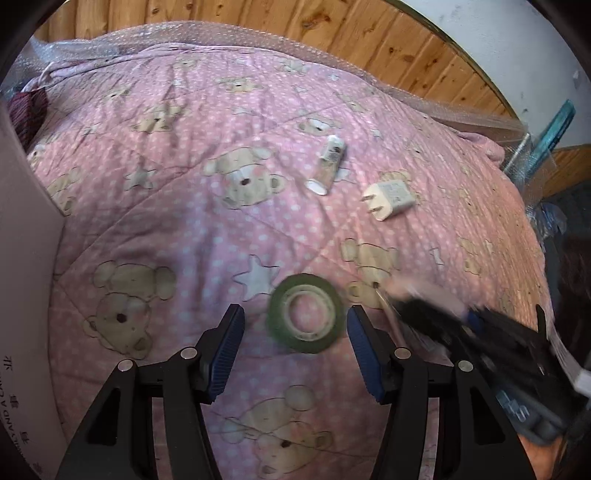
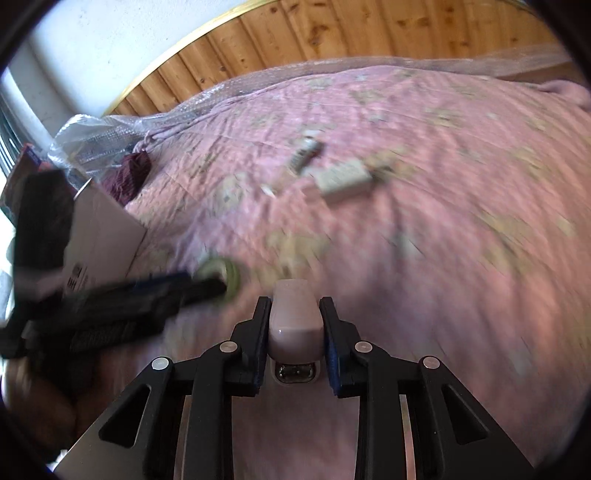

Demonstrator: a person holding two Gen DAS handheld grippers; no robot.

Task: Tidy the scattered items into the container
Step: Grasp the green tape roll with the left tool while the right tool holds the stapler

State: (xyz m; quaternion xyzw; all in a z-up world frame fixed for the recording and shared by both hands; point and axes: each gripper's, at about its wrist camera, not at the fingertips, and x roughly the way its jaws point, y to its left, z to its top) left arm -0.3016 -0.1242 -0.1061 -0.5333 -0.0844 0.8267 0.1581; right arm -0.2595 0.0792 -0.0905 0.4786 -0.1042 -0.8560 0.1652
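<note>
A green tape roll [image 1: 284, 314] lies flat on the pink bear-print quilt [image 1: 207, 229]. My left gripper [image 1: 295, 312] is open, its blue pads [image 1: 229, 347] on either side of the roll and not touching it. My right gripper [image 2: 295, 302] is shut on a small pale pink oblong item [image 2: 295, 321] with a metal end. In the left wrist view that gripper [image 1: 461, 321] is a blur just right of the roll. A white tube [image 1: 328, 162] and a white charger plug [image 1: 391, 197] lie farther back. The cardboard box [image 1: 26, 258] stands at the left.
The right wrist view is motion-blurred; it shows the box [image 2: 103, 236], the left gripper [image 2: 129, 302] beside the tape [image 2: 221, 277], and a dark maroon cloth [image 2: 127, 177]. Bubble wrap [image 2: 96, 140] lines the quilt's far edge below a wood-panelled wall [image 1: 295, 22].
</note>
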